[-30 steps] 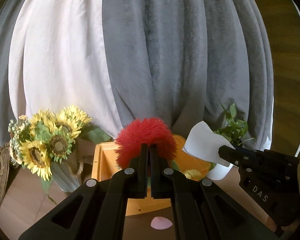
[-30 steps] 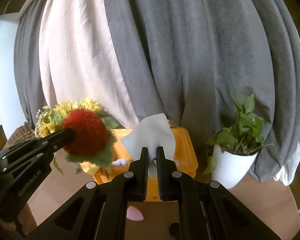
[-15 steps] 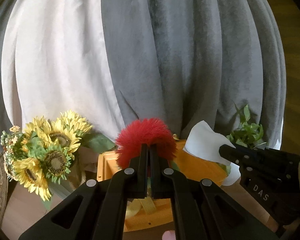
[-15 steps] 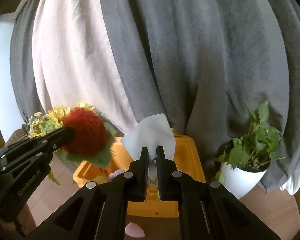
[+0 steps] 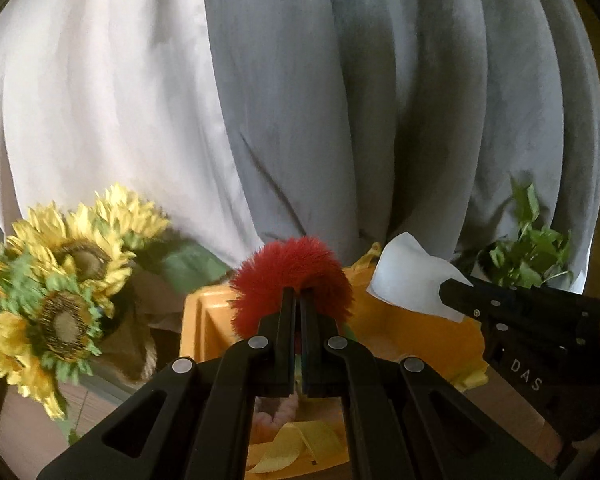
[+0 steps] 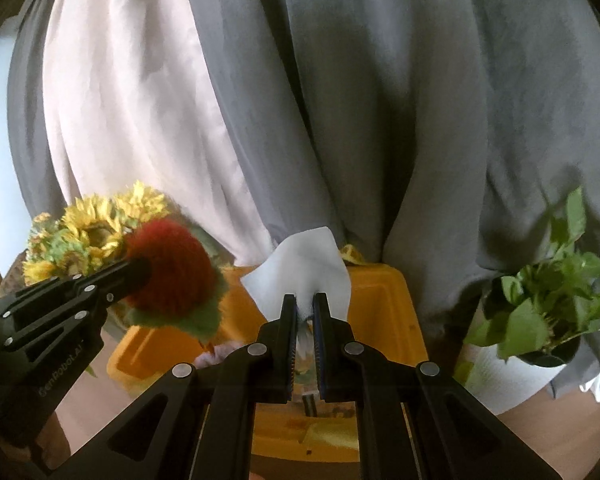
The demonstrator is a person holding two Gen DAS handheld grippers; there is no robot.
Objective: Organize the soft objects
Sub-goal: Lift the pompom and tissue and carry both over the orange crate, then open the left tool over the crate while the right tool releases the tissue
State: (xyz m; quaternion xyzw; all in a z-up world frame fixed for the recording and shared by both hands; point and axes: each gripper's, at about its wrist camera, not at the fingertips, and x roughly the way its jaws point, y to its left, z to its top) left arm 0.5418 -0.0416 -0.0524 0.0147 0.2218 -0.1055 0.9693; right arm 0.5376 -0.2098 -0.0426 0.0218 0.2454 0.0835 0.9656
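My left gripper [image 5: 298, 294] is shut on a red fluffy pompom flower [image 5: 292, 264] with a green leafy base, held over the orange bin [image 5: 204, 320]. It also shows in the right wrist view [image 6: 172, 272]. My right gripper [image 6: 304, 300] is shut on a white tissue [image 6: 300, 268], held over the same orange bin [image 6: 388, 300]. The tissue also shows in the left wrist view [image 5: 408, 276]. Yellow strips [image 5: 292, 448] and something pink lie inside the bin.
A sunflower bouquet [image 5: 60, 300] stands left of the bin. A potted green plant [image 6: 548, 312] in a white pot stands to its right. Grey and white curtains [image 5: 340, 100] hang close behind. The bin sits on a wooden surface [image 6: 560, 432].
Both grippers have moved forward and down toward the orange bin, still holding the pompom and the tissue. The bin now lies right under the fingers.
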